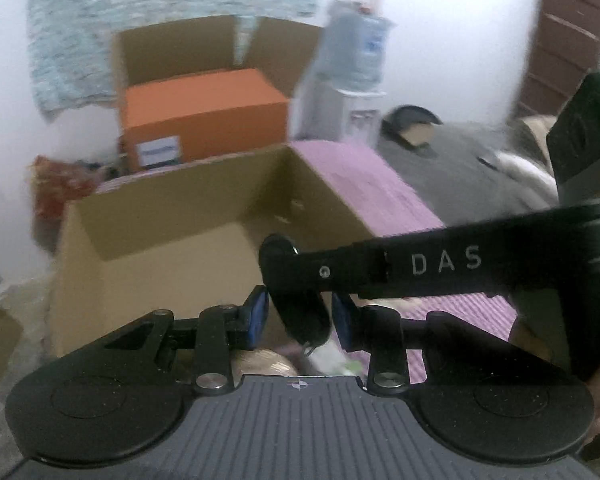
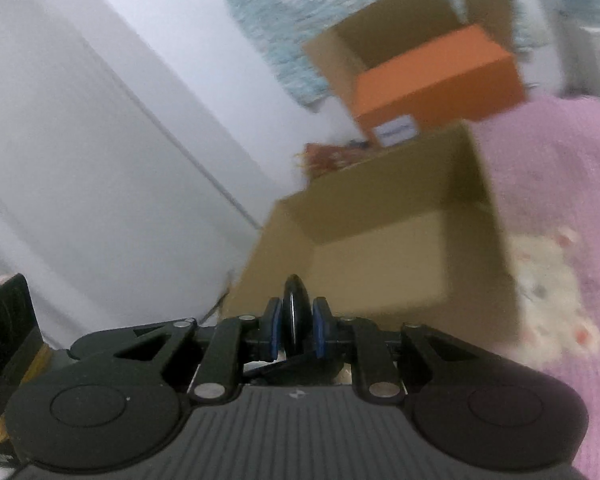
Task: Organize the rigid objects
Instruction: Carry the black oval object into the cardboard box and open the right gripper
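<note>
In the left wrist view, the left tool (image 1: 300, 316) is sitting clamped on a black disc-shaped part (image 1: 300, 312), its blue pads (image 1: 259, 312) lying against both sides of it. A long black bar (image 1: 440, 264) lettered "DAS" is running from that part off to the right, where the other black tool body (image 1: 580, 148) is showing at the edge. Just beyond the pads, an open box (image 1: 179, 216) is standing on a pink bed cover (image 1: 372, 184). Behind it, a second cardboard box (image 1: 171, 48) is holding an orange box (image 1: 203, 108) with a white label. A water dispenser (image 1: 352, 76) is standing to the right of that, and a grey blanket (image 1: 480, 176) is lying further right. A pale blue cloth (image 1: 79, 40) is hanging on the wall.

In the right wrist view, the right tool (image 2: 295, 328) is sitting closed on a thin black disc (image 2: 295, 316), which is standing edge-on between the blue pads (image 2: 274, 328). The open box (image 2: 380, 256) is lying directly ahead, beside the pink cover (image 2: 560, 184). The orange box (image 2: 440, 80) is sitting in its carton further back. Everything is blurred, so finer detail is impossible to tell.
</note>
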{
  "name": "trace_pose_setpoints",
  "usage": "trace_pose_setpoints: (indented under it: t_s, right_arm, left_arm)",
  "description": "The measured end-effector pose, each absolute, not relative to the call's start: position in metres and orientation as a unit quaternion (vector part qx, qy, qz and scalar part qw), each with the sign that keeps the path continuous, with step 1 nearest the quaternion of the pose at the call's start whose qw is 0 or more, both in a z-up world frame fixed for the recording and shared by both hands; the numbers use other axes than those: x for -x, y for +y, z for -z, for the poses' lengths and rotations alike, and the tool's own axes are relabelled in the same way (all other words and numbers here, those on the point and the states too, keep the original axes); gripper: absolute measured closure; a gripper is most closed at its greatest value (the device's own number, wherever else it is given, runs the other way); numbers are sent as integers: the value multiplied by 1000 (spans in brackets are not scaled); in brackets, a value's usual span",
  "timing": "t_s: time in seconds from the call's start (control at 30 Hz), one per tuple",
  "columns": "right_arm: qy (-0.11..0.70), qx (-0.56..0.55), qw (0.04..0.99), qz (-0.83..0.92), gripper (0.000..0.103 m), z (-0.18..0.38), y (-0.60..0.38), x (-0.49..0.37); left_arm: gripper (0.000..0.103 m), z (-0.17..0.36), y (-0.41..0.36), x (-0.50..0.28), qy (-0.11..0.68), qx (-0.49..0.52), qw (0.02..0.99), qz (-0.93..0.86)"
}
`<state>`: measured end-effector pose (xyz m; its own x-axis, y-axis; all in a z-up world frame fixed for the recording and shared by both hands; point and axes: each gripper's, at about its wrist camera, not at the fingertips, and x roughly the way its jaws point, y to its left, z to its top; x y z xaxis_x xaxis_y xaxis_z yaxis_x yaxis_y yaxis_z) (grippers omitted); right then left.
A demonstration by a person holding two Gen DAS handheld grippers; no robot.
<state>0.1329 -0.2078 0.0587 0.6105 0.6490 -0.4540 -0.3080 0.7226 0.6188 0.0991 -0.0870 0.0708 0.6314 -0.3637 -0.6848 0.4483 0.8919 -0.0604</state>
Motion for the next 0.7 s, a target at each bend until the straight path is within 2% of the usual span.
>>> trace_pose_setpoints:
  t_s: [0.17, 0.4, 0.53, 0.7]
  right_arm:
    - [398, -253, 827, -307, 85, -55, -168, -218]
    - [484, -274, 777, -295, 86, -11, -123, -318]
    - [503, -263, 773, -284, 86, 13, -102, -353]
    - [497, -269, 777, -279, 84, 16, -96, -357]
  left_arm:
    - [69, -70, -53, -159, 412, -9, 893, 179]
    - [68, -34, -26, -232, 466, 5, 879, 105]
    - [68, -20, -11, -249, 478, 18, 875, 78]
    - [67, -17, -10, -249, 479, 14, 875, 70]
